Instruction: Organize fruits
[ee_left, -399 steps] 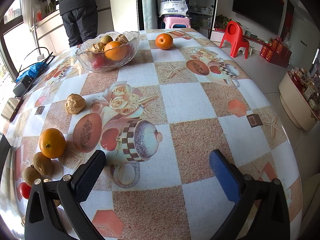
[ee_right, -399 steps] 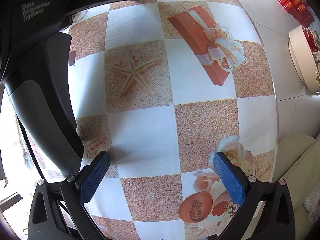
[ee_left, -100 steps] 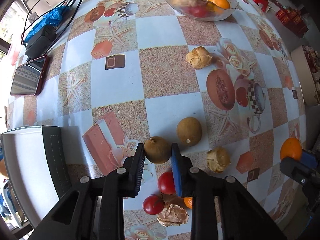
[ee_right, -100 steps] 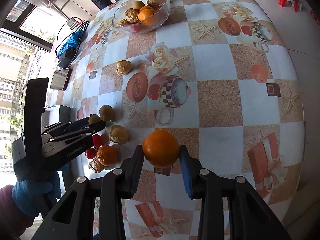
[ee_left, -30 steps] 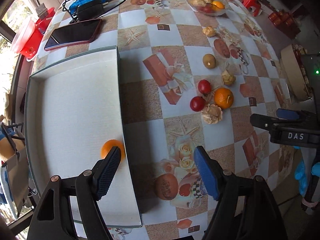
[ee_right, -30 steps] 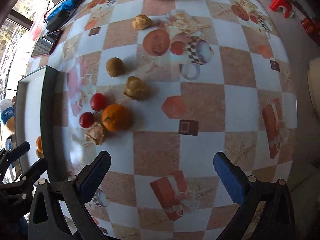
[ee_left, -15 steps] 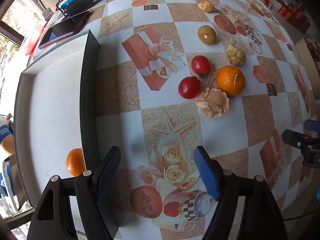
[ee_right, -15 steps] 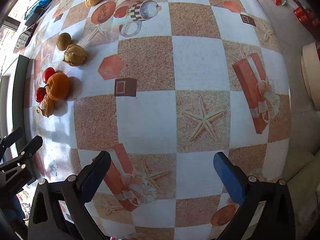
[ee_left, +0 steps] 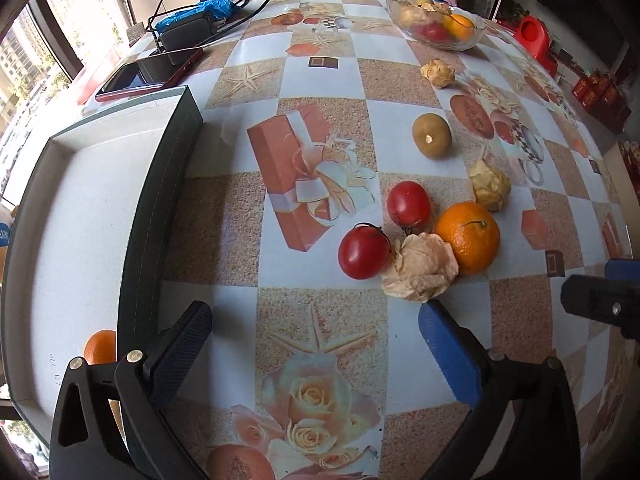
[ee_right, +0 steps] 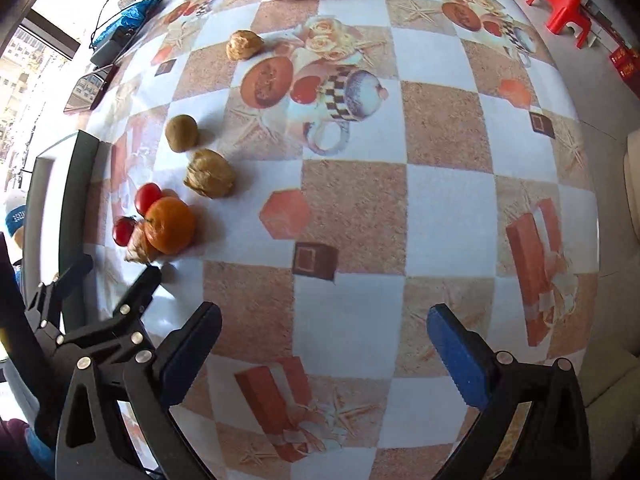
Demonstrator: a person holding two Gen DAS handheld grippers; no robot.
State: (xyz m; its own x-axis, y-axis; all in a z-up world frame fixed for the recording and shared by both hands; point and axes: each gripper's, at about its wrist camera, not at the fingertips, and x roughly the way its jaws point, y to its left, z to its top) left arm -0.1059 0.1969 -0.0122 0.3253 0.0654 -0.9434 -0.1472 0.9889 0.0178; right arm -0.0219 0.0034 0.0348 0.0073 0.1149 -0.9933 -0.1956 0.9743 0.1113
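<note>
Both tools hang over a counter (ee_left: 320,320) covered in a checked oilcloth printed with roses, starfish and gift boxes: the left gripper (ee_left: 316,340) has its jaws spread wide and holds nothing, and the right gripper (ee_right: 324,344) is likewise wide apart and empty above bare cloth. In the left wrist view, nearest the camera, an orange (ee_left: 100,346) lies inside a shallow dark-walled tray (ee_left: 160,200) with a pale floor, tucked against the tray's near right wall just beside the left finger. Past the jaws sits a tight cluster of loose fruit: a papery husked fruit (ee_left: 420,268) touching a red tomato (ee_left: 363,253) on its left and a second orange (ee_left: 468,237) on its right, with another tomato (ee_left: 409,203) just behind them. A second husked fruit (ee_left: 489,185) rests near the orange, then a round brown fruit (ee_left: 432,136) stands apart, and a third husked fruit (ee_left: 438,73) lies farther back. At the far edge a glass bowl (ee_left: 468,42) holds more mixed fruit. To the far left, beyond the tray, lie a red-cased phone (ee_left: 148,74) and a black power adapter (ee_left: 186,32) with its cables.
</note>
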